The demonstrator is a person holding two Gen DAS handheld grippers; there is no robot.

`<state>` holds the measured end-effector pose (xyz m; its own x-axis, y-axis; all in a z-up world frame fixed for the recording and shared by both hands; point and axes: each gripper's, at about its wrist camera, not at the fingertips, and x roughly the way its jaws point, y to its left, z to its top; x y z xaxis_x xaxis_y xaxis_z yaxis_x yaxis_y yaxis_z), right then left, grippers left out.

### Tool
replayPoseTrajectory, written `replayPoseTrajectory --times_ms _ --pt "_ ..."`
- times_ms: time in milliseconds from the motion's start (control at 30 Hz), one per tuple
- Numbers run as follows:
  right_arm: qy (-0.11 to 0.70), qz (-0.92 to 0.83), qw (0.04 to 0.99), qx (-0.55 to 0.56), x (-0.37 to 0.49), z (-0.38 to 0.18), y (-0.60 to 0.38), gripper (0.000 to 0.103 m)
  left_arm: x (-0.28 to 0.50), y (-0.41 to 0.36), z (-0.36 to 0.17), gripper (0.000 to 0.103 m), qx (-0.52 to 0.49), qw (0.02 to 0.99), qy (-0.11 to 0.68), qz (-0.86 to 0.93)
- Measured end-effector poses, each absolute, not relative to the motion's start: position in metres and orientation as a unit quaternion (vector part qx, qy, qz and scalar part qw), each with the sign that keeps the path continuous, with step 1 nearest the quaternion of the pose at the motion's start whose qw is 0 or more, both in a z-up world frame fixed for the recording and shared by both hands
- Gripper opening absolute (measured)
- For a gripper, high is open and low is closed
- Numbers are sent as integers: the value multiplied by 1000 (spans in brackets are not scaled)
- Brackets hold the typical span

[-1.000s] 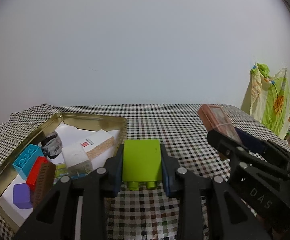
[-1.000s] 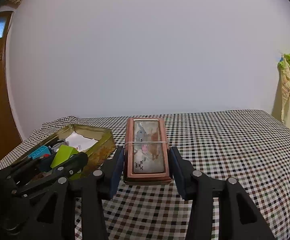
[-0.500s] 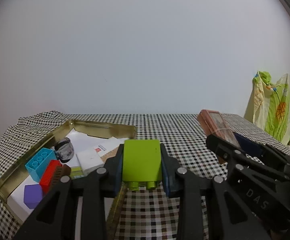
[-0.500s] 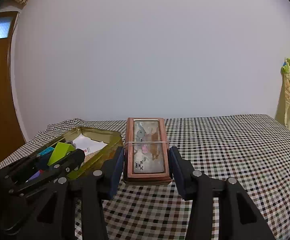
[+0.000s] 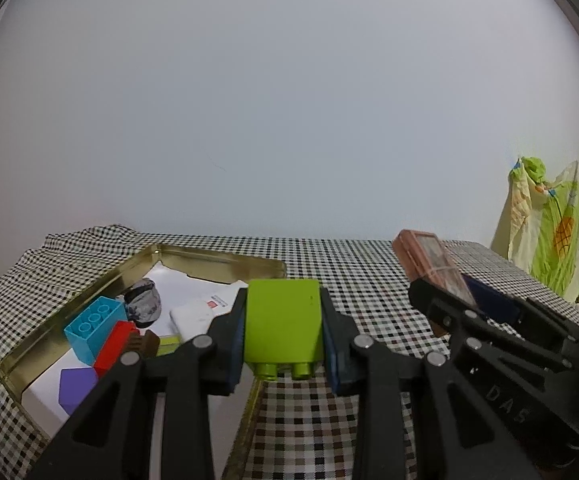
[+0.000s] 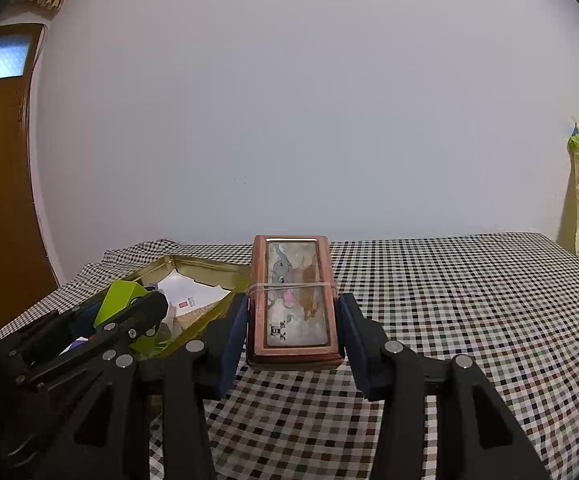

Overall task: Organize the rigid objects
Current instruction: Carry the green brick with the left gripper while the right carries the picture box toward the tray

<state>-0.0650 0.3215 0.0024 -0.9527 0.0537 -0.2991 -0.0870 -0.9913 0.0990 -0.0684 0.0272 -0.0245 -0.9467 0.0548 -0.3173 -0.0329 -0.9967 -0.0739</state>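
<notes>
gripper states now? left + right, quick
Left gripper: closed on the green block.
Right gripper: closed on the brown rubber-banded box.

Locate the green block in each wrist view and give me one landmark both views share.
Left wrist: the green block sits at lower centre, clamped between the left gripper fingers.
Right wrist: it shows at lower left, partly hidden behind the left gripper's black frame, in front of the tin.
Shared landmark: the gold tin on the checked cloth.
</notes>
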Motion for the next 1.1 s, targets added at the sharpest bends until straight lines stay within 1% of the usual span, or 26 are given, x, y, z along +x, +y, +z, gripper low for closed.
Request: replayPoseTrajectory --times_ms 633,1100 --pt "60 986 9 -157 -75 1 310 49 -61 7 -18 31 -153 6 -39 987" --pt "36 985 -28 -169 -94 7 285 49 -52 -24 -11 31 -164 -25 -47 985"
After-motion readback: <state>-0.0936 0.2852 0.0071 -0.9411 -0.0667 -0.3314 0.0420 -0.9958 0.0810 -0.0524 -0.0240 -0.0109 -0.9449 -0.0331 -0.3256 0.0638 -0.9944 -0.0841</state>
